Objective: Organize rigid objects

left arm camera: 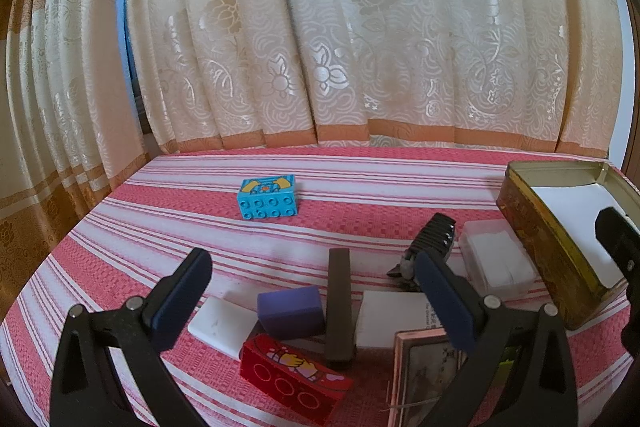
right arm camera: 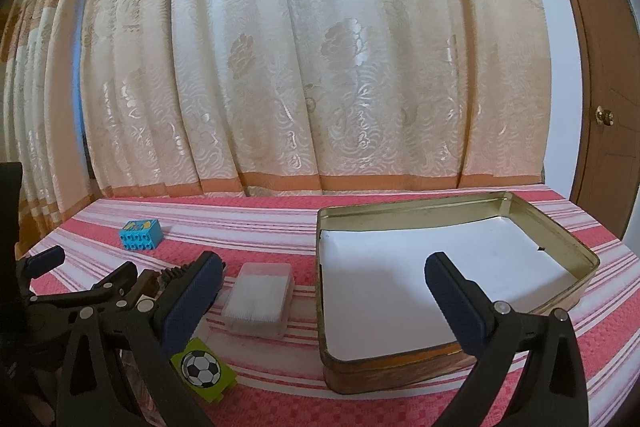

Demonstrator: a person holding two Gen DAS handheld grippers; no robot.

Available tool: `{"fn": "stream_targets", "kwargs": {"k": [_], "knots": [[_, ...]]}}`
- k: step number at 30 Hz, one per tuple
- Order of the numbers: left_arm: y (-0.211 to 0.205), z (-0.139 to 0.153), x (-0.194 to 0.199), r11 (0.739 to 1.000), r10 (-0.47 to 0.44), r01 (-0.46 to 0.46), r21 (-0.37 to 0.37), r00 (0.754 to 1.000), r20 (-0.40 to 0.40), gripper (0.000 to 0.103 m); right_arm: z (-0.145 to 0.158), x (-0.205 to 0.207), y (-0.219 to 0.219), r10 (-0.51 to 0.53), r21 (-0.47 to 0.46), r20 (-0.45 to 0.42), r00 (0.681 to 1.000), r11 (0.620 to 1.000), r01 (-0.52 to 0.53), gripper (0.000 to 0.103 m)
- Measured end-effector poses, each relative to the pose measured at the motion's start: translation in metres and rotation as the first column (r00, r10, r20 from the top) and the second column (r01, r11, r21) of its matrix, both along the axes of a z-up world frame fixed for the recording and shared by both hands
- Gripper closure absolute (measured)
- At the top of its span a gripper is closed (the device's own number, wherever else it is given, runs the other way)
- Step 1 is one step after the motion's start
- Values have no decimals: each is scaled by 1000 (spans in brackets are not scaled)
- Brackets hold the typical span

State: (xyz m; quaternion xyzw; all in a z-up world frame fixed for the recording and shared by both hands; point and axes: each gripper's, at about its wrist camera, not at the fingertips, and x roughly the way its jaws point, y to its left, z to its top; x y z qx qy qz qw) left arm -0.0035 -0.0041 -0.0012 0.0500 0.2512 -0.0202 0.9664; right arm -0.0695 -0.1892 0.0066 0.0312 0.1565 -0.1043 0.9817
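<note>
My left gripper [left arm camera: 316,291] is open above a cluster of small things: a purple block [left arm camera: 290,311], a white block [left arm camera: 222,323], a dark bar [left arm camera: 339,303], a red printed brick [left arm camera: 294,377], a white box [left arm camera: 394,319] and a framed card [left arm camera: 424,379]. A blue brick [left arm camera: 267,196] lies alone farther back. My right gripper [right arm camera: 320,291] is open over the near left corner of an open gold tin [right arm camera: 576,247] lined with white paper. A clear plastic case [right arm camera: 258,301] and a green soccer-ball brick [right arm camera: 202,373] lie left of the tin.
A black comb attachment [left arm camera: 434,237] lies beside the clear case [left arm camera: 496,259]. The red and white striped cloth [left arm camera: 160,227] ends at a curtain [left arm camera: 320,47] behind. A wooden door [right arm camera: 600,87] stands at the right. The blue brick [right arm camera: 138,234] lies in open cloth at the far left.
</note>
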Motion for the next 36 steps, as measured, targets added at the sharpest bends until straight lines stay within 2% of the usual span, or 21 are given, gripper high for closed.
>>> {"fn": "stream_targets", "kwargs": {"k": [25, 30, 36], "knots": [[11, -1, 1, 999, 9, -9, -44, 1000, -20, 0, -3, 3, 8, 80, 4, -44, 996, 997, -80, 1], [17, 1, -5, 997, 20, -20, -70, 1000, -2, 0, -3, 4, 7, 106, 10, -61, 993, 994, -106, 1], [30, 4, -17, 995, 46, -43, -96, 998, 31, 0, -4, 3, 17, 171, -25, -68, 983, 985, -173, 7]]}}
